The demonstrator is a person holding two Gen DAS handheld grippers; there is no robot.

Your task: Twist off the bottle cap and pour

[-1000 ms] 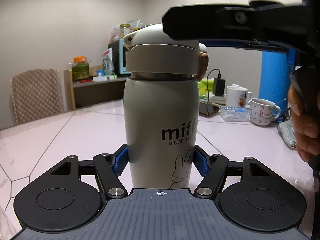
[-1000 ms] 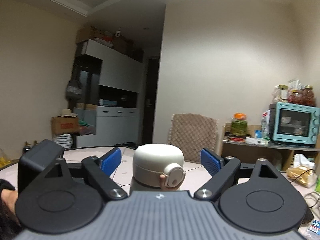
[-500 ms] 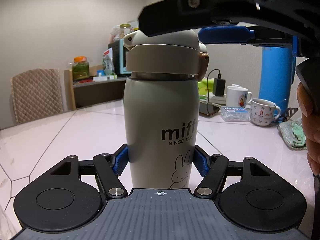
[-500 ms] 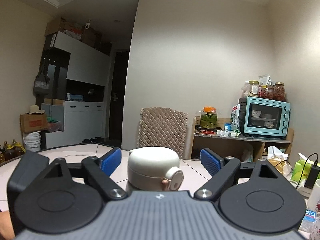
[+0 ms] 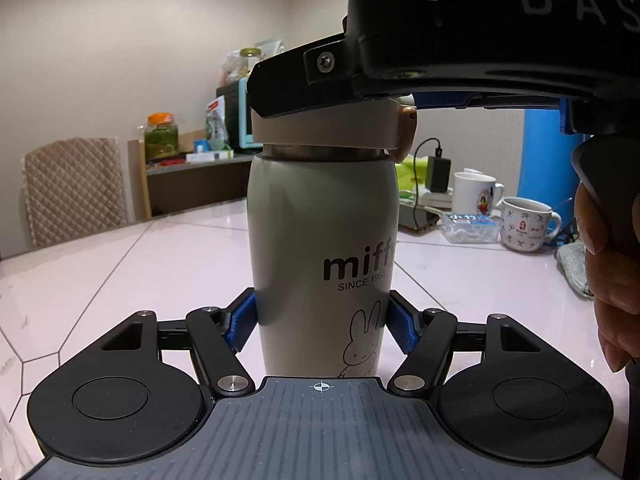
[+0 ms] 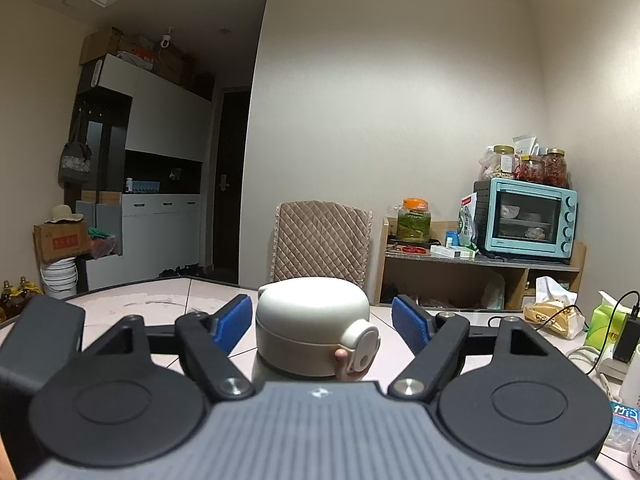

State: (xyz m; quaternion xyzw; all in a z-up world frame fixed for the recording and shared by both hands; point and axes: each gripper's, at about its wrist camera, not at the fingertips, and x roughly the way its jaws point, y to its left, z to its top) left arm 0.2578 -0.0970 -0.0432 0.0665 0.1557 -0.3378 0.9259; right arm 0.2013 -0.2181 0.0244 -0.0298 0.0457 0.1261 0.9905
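Note:
A beige Miffy thermos bottle (image 5: 322,248) stands upright on the pale tiled table (image 5: 120,264). My left gripper (image 5: 322,322) is shut on the bottle's lower body, blue pads pressed on both sides. The bottle's beige flip cap (image 6: 312,328) sits on the bottle, with a latch button on its right. My right gripper (image 6: 322,326) is open, its blue fingers (image 6: 234,322) on either side of the cap with gaps. In the left wrist view the right gripper's black body covers the cap's top (image 5: 332,132).
Two mugs (image 5: 524,224) and a small plastic box (image 5: 470,226) stand on the table to the right, by a charger and a blue cylinder (image 5: 538,160). A quilted chair (image 6: 320,236), a shelf with jars and a teal oven (image 6: 526,222) lie behind.
My right gripper has moved in over the bottle top and turned to the right; the cap now sits deeper between its open fingers. The left gripper and bottle have not moved.

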